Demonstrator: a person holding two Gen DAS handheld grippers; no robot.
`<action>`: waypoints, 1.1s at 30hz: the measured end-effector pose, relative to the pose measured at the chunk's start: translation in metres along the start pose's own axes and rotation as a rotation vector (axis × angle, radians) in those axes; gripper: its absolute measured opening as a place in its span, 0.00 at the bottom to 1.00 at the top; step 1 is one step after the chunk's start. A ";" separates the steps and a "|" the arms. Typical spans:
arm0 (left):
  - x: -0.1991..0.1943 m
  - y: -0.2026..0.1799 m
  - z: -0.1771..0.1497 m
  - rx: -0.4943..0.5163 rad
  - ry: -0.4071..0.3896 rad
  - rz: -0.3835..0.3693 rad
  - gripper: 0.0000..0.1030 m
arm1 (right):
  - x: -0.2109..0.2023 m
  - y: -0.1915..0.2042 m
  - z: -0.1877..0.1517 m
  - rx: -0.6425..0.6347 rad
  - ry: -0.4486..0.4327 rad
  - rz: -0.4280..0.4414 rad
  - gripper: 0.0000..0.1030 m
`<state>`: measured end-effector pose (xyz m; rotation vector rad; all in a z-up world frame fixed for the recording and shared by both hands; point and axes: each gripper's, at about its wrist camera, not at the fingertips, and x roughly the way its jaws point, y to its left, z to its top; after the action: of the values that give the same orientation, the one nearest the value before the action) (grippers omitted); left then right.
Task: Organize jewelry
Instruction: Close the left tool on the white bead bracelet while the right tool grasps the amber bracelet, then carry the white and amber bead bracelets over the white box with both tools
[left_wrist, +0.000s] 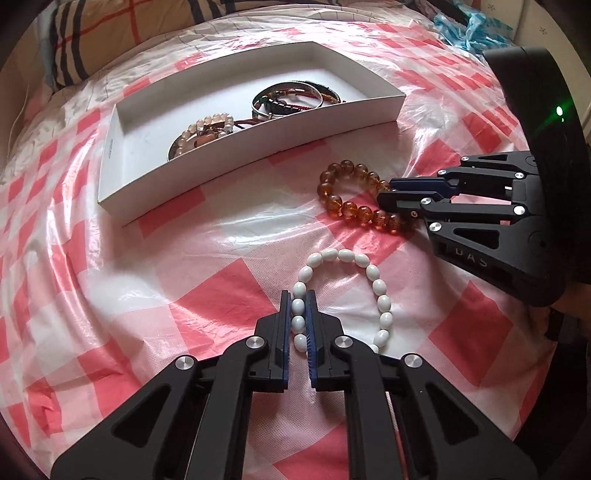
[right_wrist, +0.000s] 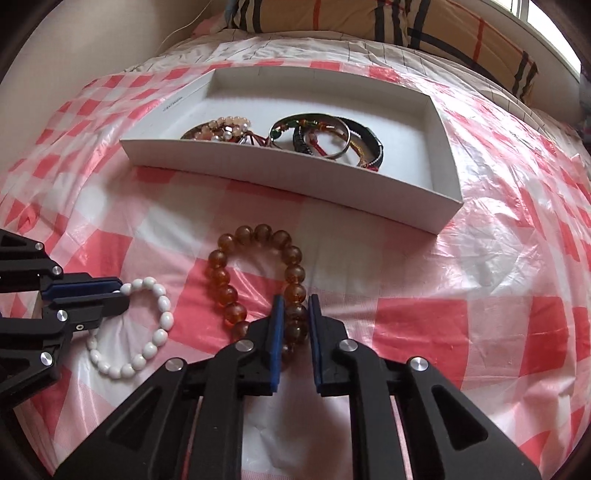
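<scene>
A white bead bracelet (left_wrist: 343, 295), low in the frame's centre, is clamped between the narrowed jaws of the left gripper (left_wrist: 298, 314). At centre right, an amber bead bracelet (left_wrist: 354, 195) is pinched by the right gripper (left_wrist: 388, 195). More bracelets are held in the white cardboard tray (left_wrist: 258, 136) above.

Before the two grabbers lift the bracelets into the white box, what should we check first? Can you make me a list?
1. Left gripper pinching white bracelet: ok.
2. Right gripper pinching brown bracelet: ok.
3. Bracelets apart, not tangled: ok.
4. White box has bare floor left: ok.
5. Grips strong enough to lift: cannot tell.
</scene>
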<state>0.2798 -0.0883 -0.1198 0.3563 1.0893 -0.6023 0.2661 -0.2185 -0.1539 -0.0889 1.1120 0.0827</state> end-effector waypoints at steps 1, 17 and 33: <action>0.001 -0.001 0.000 0.005 0.003 0.006 0.07 | 0.000 0.002 0.000 -0.012 0.000 -0.011 0.13; -0.063 0.016 0.027 -0.171 -0.331 -0.112 0.07 | -0.031 -0.082 -0.004 0.537 -0.208 0.737 0.12; -0.104 0.025 0.079 -0.311 -0.565 -0.021 0.07 | -0.069 -0.122 0.006 0.671 -0.475 0.846 0.12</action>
<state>0.3176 -0.0832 0.0075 -0.0974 0.6253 -0.4992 0.2550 -0.3408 -0.0857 0.9630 0.5913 0.4543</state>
